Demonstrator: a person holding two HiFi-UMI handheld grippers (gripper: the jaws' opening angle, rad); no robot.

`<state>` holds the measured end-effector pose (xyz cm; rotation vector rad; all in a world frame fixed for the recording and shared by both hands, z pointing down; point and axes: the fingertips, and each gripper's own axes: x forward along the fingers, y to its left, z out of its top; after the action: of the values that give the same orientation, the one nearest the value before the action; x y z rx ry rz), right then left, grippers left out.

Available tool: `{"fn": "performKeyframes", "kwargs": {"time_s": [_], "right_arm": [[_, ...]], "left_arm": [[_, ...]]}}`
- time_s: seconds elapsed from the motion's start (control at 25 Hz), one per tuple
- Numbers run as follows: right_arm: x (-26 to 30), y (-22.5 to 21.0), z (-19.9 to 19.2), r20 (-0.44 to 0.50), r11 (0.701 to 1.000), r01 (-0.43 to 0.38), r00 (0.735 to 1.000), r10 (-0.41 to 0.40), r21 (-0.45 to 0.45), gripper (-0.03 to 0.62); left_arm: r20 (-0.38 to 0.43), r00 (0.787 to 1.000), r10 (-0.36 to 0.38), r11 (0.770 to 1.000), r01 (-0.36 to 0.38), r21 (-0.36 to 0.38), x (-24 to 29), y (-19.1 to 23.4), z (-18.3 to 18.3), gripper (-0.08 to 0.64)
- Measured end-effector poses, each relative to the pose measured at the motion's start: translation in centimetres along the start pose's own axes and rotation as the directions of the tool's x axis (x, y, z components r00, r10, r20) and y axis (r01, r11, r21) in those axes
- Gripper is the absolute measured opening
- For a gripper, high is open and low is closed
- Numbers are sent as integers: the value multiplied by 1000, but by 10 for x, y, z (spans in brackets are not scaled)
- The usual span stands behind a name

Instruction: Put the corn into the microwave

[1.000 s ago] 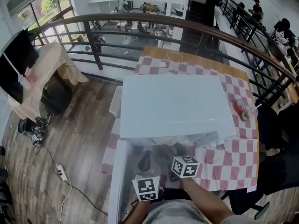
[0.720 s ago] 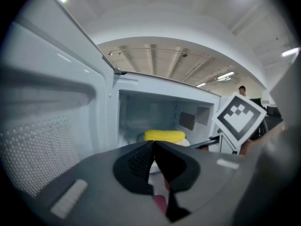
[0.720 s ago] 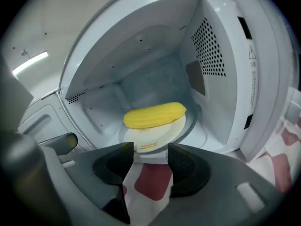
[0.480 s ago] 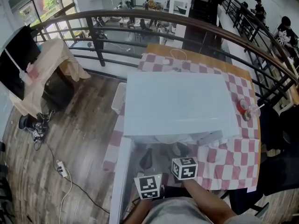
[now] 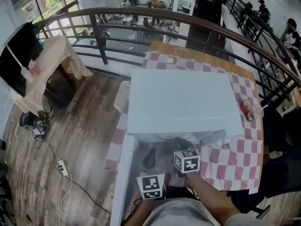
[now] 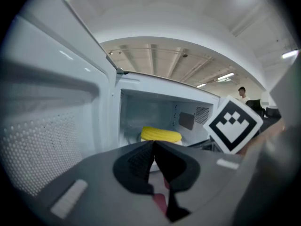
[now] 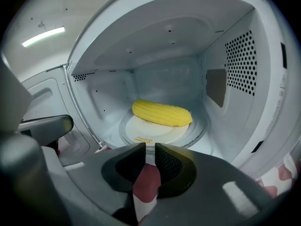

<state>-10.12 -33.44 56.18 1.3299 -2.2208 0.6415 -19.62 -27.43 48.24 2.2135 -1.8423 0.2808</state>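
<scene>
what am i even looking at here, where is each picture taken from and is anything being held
There is no robot here: a person holds a two-jaw gripper in each hand, and the cubes with square markers are part of those grippers. The head view looks down from the person's head onto a white microwave. It stands on a checked tablecloth, with its door swung open to the left. The other two pictures come from cameras riding on the grippers, looking along their jaws into the oven. Inside, a yellow corn lies on a white plate on the turntable. The left gripper has its jaws together and holds nothing. The right gripper has just been closing its jaws; a narrow gap is left, with nothing in it. So the corn is inside and nothing is held.
</scene>
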Motion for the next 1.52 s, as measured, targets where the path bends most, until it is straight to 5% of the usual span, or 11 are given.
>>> {"fn": "performKeyframes", "kwargs": {"time_s": [0.12,0.48,0.6,0.88,1.08,1.28,1.52], "right_arm": [[0,1,1,-26,1000,-22,999,23,14,11],[11,0,17,-39,997,-70,997,71,40,14],[7,2,30,20,993,-119,993,119,12,11],[-80,15,49,206,938,-342,916,345,-51,0],[-156,29,56,277,904,-413,861,426,-107,0],[-218,10,47,384,916,-400,840,383,-39,0],[-264,-35,12,384,934,-356,865,323,18,0]], "left_arm": [[-1,1000,1,1000,-1,-3,-2,0,-1,11],[-7,1000,-8,1000,8,15,-9,-6,0,9],[7,1000,-12,1000,12,23,-10,-5,5,11],[25,999,-37,999,36,35,-17,-18,9,11],[38,995,-88,995,86,56,-30,-46,14,11],[47,990,-132,989,128,80,-49,-81,20,11],[59,984,-170,980,162,119,-95,-122,39,11]]}}
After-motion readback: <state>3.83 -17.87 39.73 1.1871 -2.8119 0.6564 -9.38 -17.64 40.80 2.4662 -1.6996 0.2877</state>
